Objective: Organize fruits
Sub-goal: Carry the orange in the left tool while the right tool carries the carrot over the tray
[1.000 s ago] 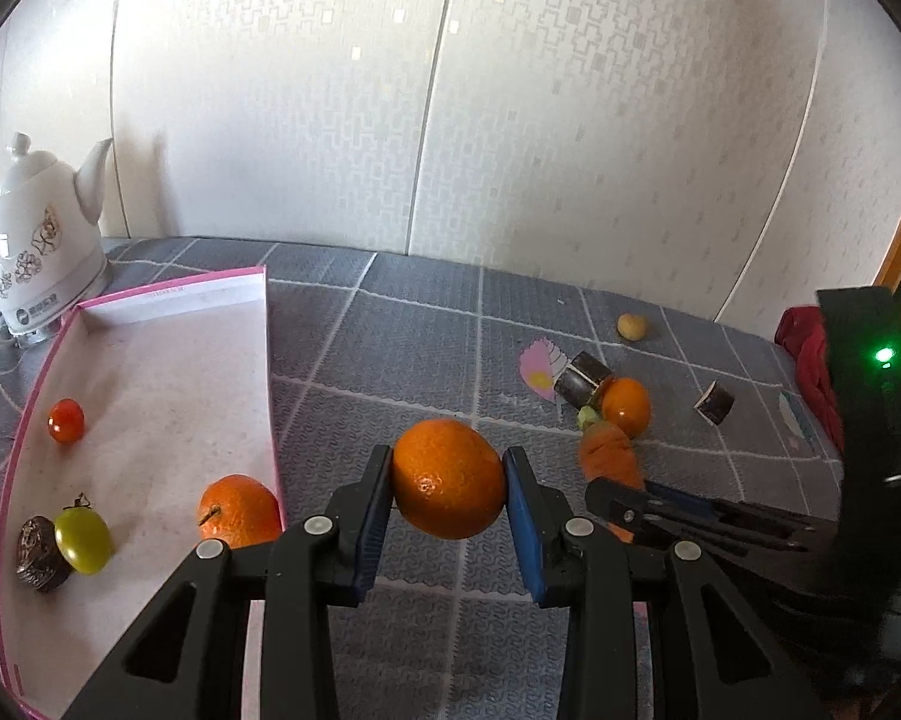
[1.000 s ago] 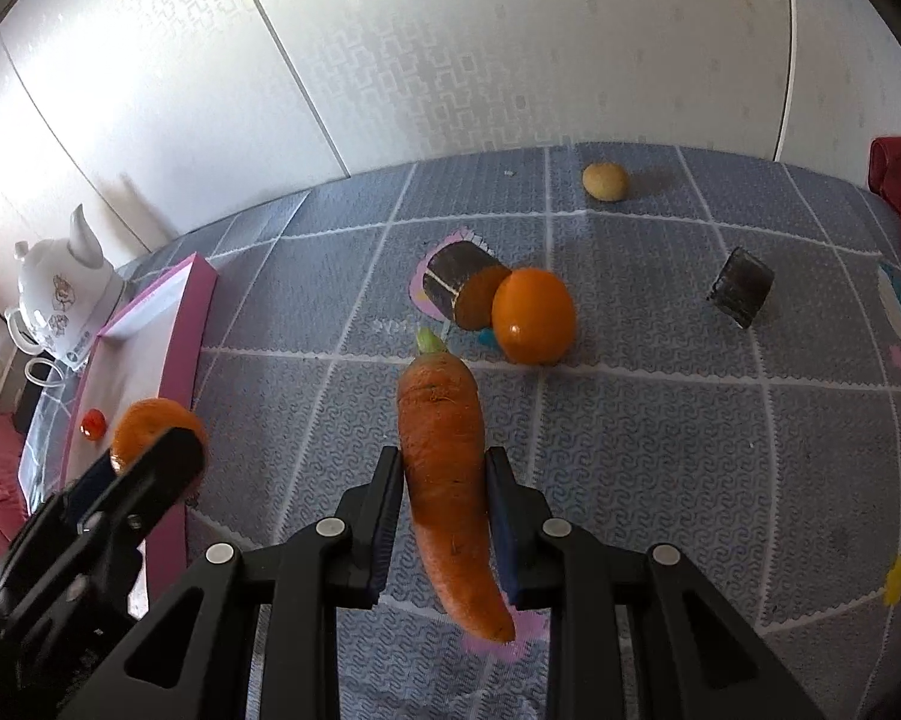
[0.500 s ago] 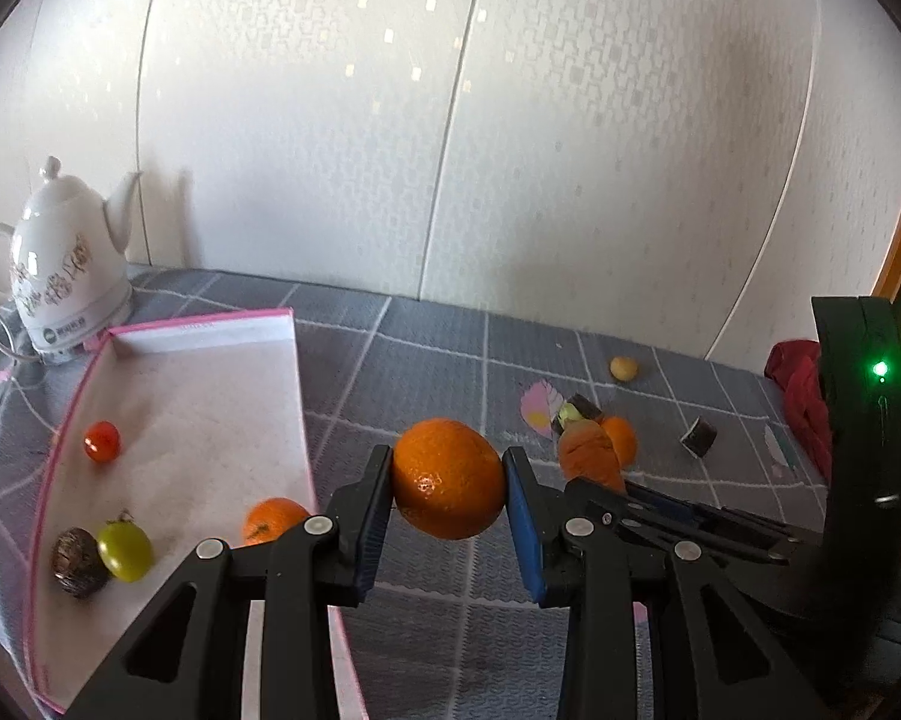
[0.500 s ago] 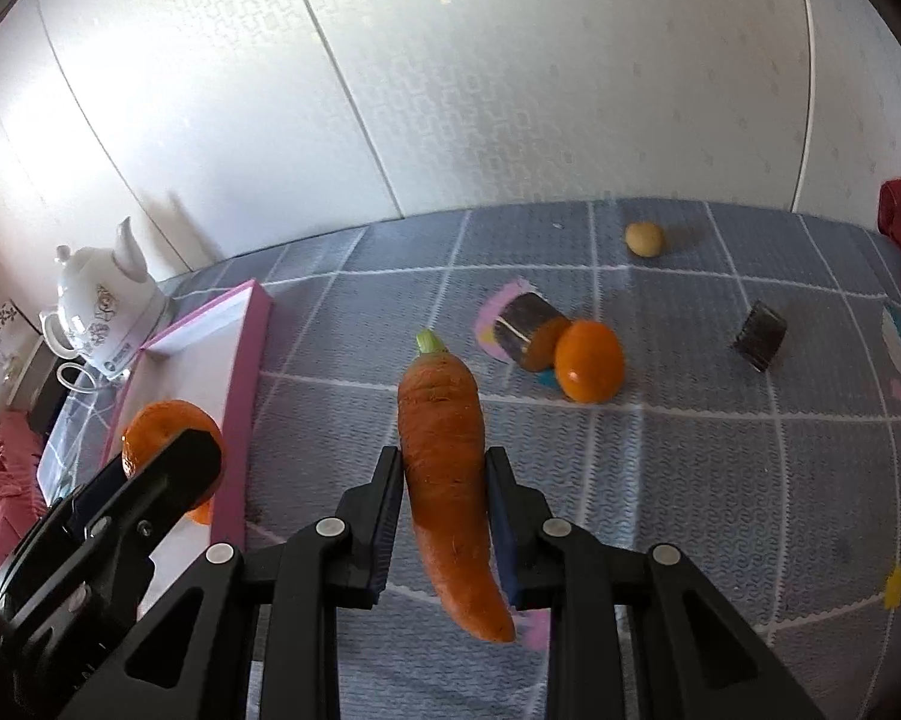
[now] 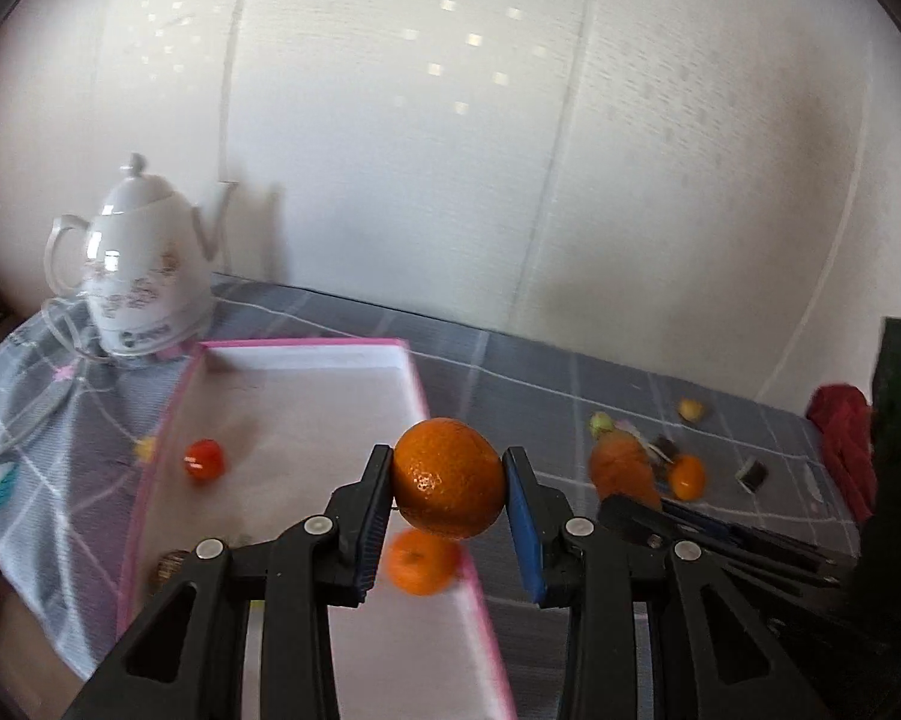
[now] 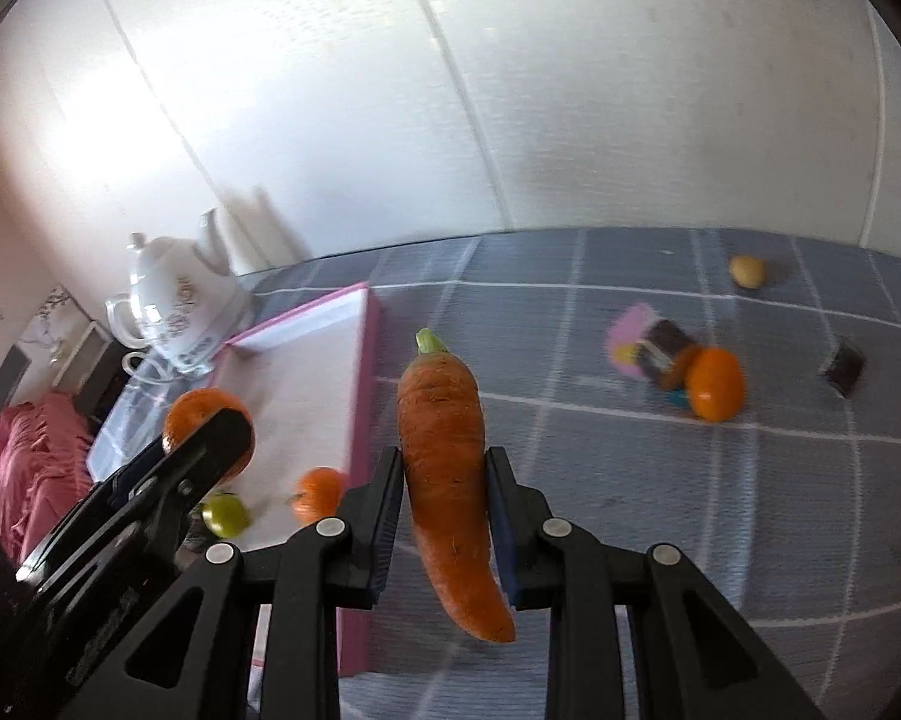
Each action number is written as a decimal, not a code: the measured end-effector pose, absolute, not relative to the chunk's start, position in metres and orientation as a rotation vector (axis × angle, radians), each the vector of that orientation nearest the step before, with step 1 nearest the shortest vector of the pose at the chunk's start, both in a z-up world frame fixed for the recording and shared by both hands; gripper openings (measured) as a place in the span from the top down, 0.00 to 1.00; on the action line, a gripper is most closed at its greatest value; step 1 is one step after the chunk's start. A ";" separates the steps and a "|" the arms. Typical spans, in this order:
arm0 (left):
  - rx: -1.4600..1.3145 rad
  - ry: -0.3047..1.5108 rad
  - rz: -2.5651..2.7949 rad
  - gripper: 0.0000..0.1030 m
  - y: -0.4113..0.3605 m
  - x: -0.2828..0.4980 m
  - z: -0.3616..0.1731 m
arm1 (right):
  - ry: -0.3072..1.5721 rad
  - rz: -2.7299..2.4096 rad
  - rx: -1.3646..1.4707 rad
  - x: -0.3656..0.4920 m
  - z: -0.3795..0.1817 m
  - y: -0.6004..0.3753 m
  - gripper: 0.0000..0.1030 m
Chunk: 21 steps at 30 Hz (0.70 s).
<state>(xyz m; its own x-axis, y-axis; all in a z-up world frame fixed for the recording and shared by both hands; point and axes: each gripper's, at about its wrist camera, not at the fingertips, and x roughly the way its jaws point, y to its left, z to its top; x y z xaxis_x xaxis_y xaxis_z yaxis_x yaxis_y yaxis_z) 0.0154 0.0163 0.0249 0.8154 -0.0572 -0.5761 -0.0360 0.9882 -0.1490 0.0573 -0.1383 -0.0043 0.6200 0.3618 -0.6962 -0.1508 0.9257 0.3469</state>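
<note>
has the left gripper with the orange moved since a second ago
Yes. The left gripper, shut on the orange, has swung left toward the pink tray: the orange hung over the grey cloth earlier, now over the tray's right edge.

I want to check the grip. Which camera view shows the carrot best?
The right wrist view: the carrot stands sharp between the right gripper pads. The left wrist view shows it only small and blurred.

we see a white textured panel wall (image 5: 426,120) with sunlight flecks, grey checked cloth (image 6: 630,480) over the worktop, white kettle (image 5: 138,276) at back left.
</note>
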 end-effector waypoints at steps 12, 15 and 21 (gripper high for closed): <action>-0.214 0.627 0.129 0.65 0.073 0.022 0.015 | 0.886 0.411 0.241 0.055 -0.008 -0.090 0.73; -0.204 0.628 0.149 0.64 0.076 0.020 0.013 | 0.891 0.421 0.252 0.055 -0.009 -0.084 0.73; -0.193 0.653 0.181 0.64 0.087 0.021 0.007 | 0.885 0.411 0.217 0.055 -0.011 -0.068 0.73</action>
